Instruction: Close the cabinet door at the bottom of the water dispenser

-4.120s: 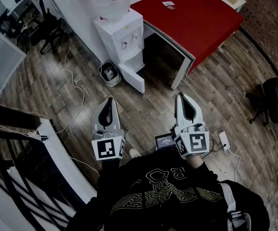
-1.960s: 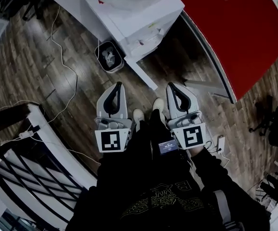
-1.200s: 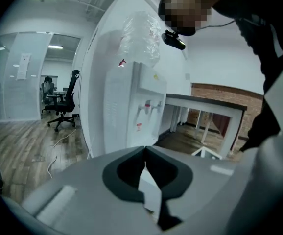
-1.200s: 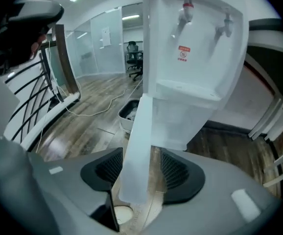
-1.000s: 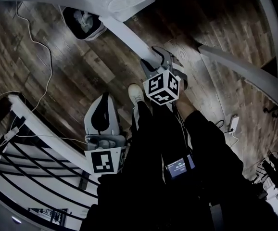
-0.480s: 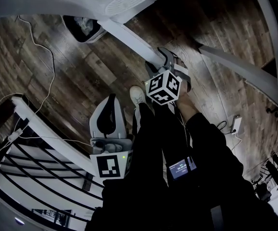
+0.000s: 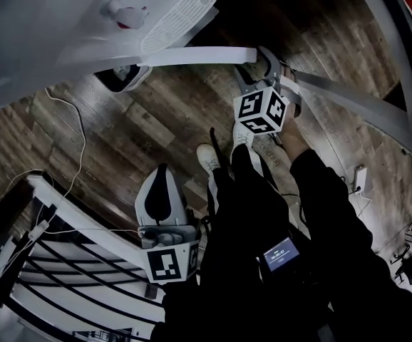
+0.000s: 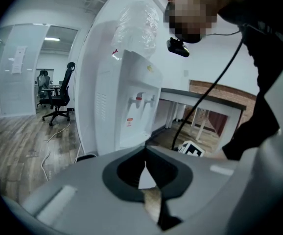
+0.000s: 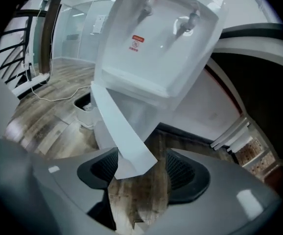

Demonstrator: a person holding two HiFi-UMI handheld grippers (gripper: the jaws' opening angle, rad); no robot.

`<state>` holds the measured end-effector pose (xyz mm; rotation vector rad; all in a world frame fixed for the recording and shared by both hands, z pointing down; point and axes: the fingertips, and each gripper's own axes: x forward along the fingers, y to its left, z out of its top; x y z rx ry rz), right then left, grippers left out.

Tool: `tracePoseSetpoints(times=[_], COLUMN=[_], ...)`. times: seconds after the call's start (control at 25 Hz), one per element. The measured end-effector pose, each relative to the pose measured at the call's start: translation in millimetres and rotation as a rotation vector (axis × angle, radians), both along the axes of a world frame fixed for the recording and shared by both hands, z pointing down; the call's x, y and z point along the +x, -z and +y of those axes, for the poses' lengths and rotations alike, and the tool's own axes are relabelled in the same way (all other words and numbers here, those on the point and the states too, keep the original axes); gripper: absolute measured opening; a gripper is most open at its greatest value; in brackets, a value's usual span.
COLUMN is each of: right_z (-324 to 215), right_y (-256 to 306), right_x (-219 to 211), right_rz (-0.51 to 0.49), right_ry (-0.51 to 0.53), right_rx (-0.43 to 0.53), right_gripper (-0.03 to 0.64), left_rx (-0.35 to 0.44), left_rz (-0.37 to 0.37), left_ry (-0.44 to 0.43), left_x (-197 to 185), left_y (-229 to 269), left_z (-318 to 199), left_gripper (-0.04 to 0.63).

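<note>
My right hand-held gripper [image 9: 142,160], jaws just opened wide, straddles the ajar cabinet door [image 9: 119,126] ungripped: push its edge squarely shut.

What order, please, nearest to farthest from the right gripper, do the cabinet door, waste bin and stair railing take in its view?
1. cabinet door: lower corner between the jaws of the right gripper, which have just been opening.
2. waste bin: on the floor, left of the door.
3. stair railing: far left, behind.
</note>
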<state>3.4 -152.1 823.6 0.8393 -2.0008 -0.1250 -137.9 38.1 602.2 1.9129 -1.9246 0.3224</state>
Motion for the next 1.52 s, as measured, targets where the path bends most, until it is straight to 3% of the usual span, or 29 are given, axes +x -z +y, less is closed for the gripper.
tracePoseSetpoints(times=[0.16,0.44,0.64,0.84,0.96,1.04,1.4,1.52], right_z=[-50.4,-113.0,-136.5,-167.6,-172.5,-171.2,-166.0,-162.8], right_y=[4.2,5.3,5.7,6.7,5.7,5.2,9.5,14.3], right_x=[-2.1,-16.3,-35.0,-59.0,-72.4,-70.9,-63.8,-62.6], right_rz=[-0.024,-0.041,-0.057,-0.081,-0.097,-0.105,-0.144,-0.166], right_ry=[-0.064,-0.124,-0.089,-0.053,0.01,0.035,0.01,-0.004], right_rx=[0.075,0.077,0.104,0.126,0.104,0.113,0.136,0.119], right_gripper=[0.308,0.293,0.267,0.268,0.218,0.227,0.203,0.137], left_rx=[-0.024,-0.026,0.03,-0.014,-0.016,-0.007,-0.008,0.007], left_rz=[0.009,0.001,0.024,0.001,-0.008,-0.004,0.001,-0.015], left_ry=[-0.021,-0.031,-0.02,-0.045,-0.047,-0.039,-0.034,-0.027], left_x=[1.7,-1.7,-2.5,-2.9,-4.1,-4.8,3.1,5.6], left_y=[-4.0,-7.5,0.7,-9.6,-14.7,-16.0,-14.8,-12.3], left_z=[-4.7,-19.2,-34.5,-29.4,-28.6,-30.4,-41.4,-45.2], left_gripper=[0.008,0.008,0.008,0.008,0.008,0.008,0.008,0.008])
